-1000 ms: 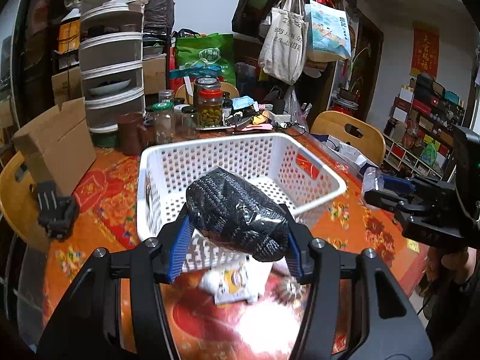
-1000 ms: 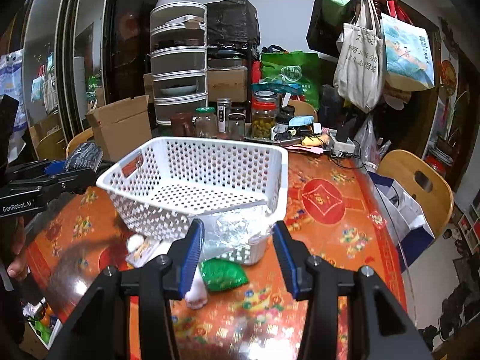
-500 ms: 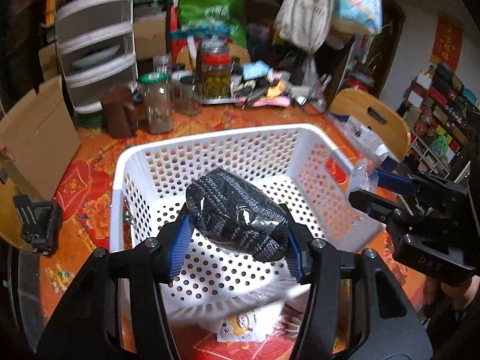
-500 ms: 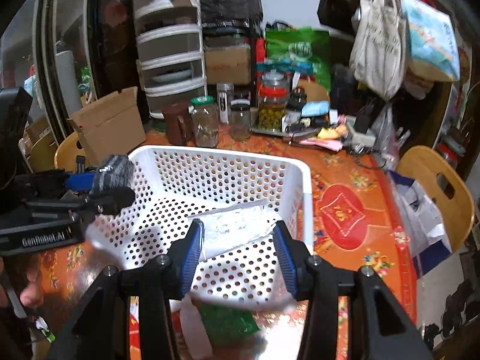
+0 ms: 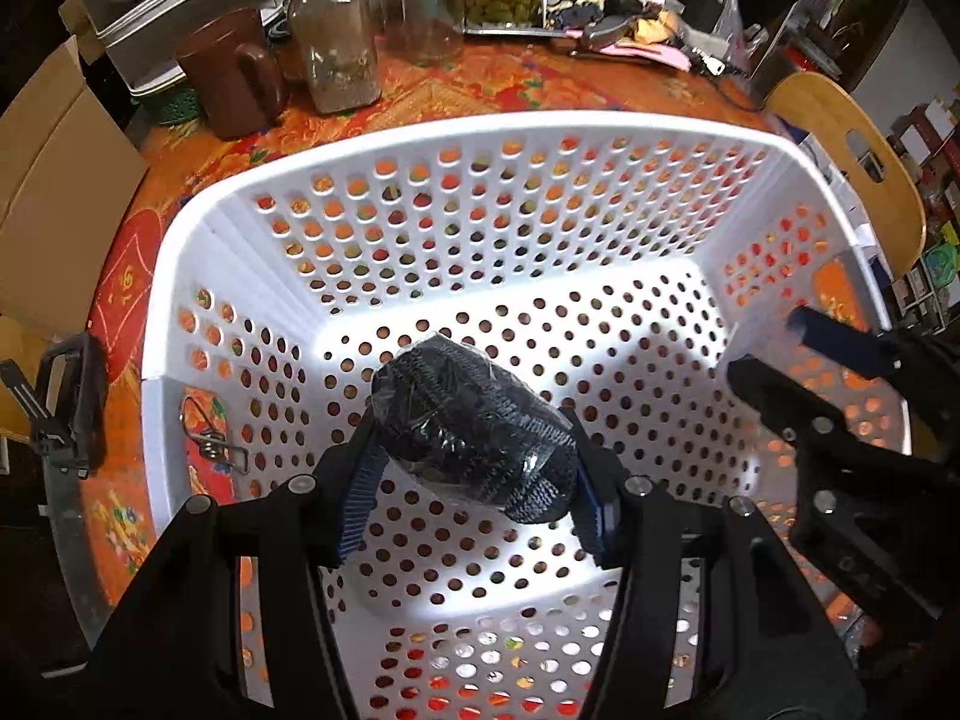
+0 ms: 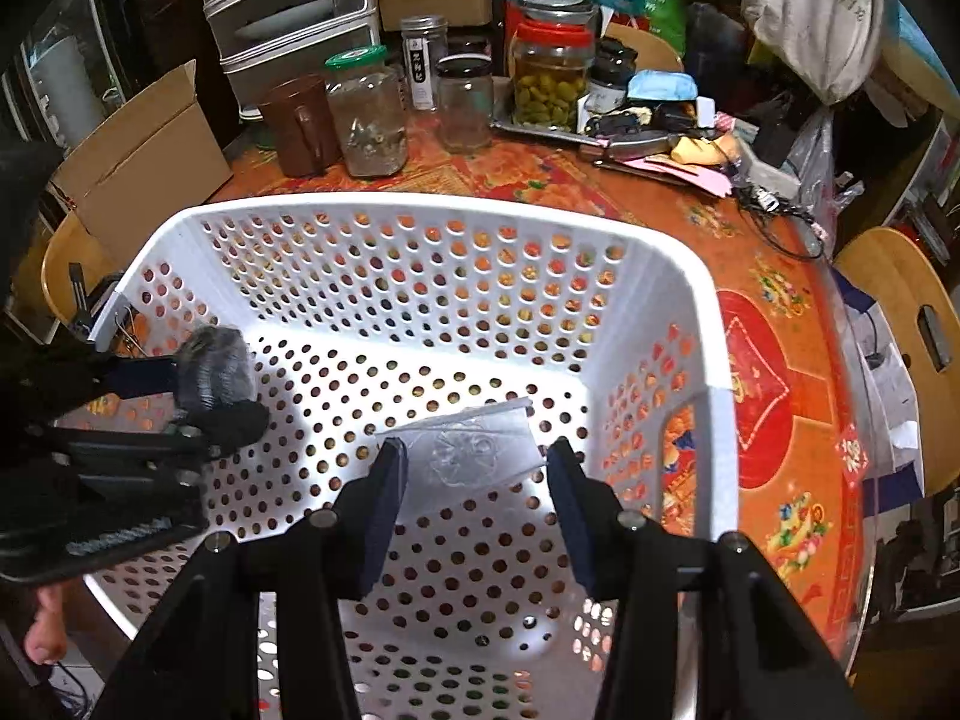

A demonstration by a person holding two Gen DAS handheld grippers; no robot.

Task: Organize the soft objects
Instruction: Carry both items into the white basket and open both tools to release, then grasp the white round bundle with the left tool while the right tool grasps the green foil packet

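A white perforated basket stands on the orange patterned table and fills both views. My left gripper is shut on a dark bundle wrapped in clear plastic and holds it inside the basket above its floor. My right gripper is shut on a clear plastic packet, also over the basket floor. The right gripper shows at the right of the left wrist view. The left gripper with its bundle shows at the left of the right wrist view.
Glass jars, a brown mug and a tray of clutter stand behind the basket. A cardboard box is at the left. A wooden chair is at the right table edge.
Both grippers have moved forward and down over the basket rim with their loads. They now hang inside the basket, near its floor.
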